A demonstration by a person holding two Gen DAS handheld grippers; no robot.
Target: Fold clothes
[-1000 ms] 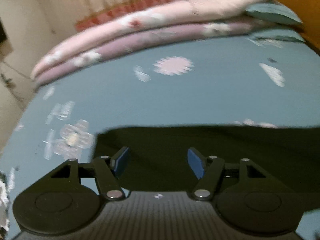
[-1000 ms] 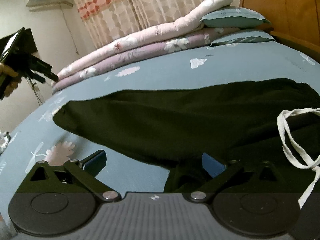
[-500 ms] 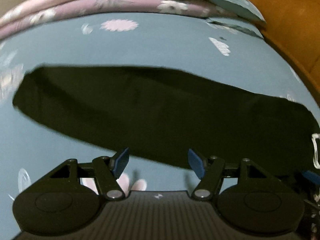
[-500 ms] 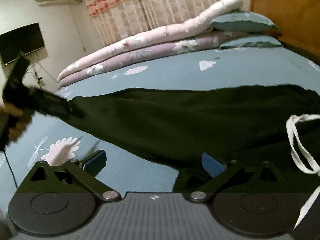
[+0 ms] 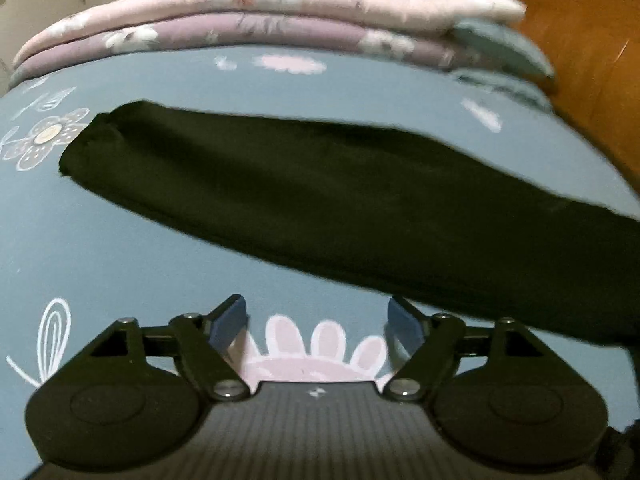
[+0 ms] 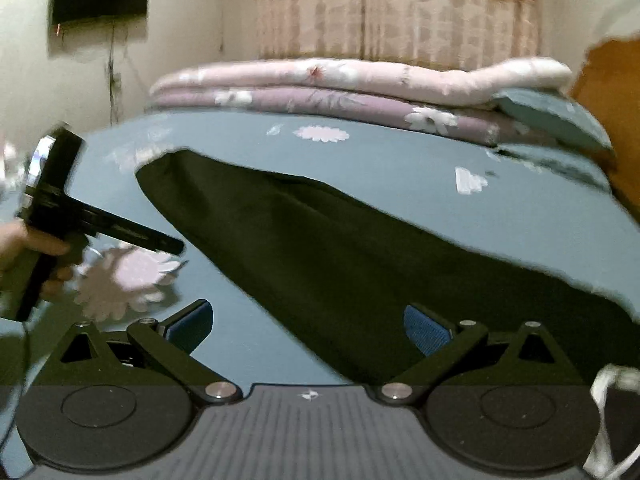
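Opening over bare sheet (image 5: 120, 248), the empty left tool (image 5: 316, 320) hovers beside the trousers' (image 5: 320, 200) near edge.

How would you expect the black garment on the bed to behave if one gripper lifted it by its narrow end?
The black garment lies flat and follows the bedsheet, so it would probably hang limp, not hold its shape. It is long, so much of it would likely drag across the sheet. The white drawstring at its wide end may dangle or snag.
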